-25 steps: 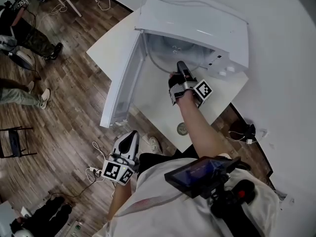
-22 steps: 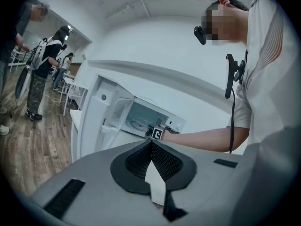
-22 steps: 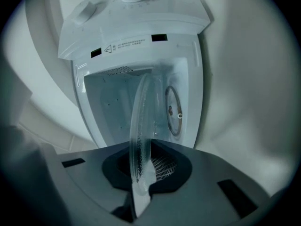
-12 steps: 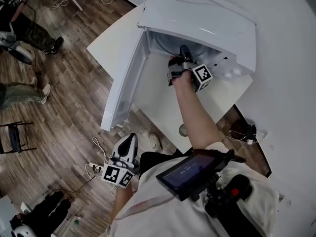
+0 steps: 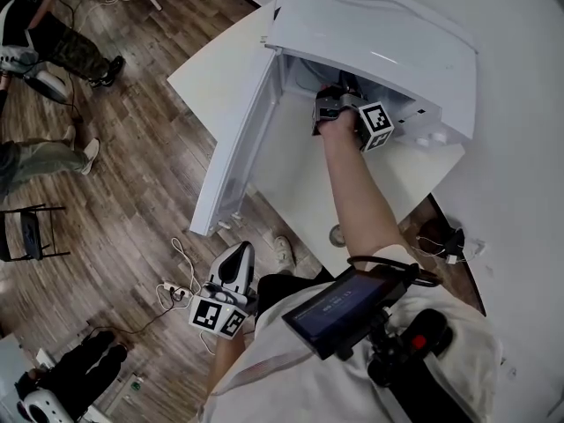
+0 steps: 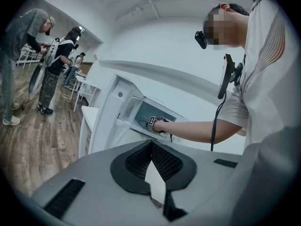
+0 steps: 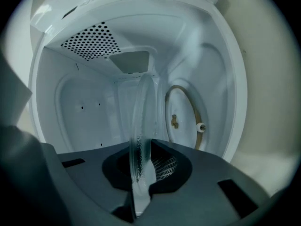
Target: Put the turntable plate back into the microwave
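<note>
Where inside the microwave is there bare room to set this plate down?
The cavity floor is bare apart from the roller ring and the hub inside it. The plate, clamped in the right gripper, crowds the middle of the opening. The table beside the open door is bare too.

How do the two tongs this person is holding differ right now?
The right tongs are clamped on a clear glass turntable plate, held on edge. The left tongs grip nothing. The right tongs reach inside the open white microwave, while the left tongs hang low at the person's side, over the brown wooden floor. Both are closed rather than gaping.
</note>
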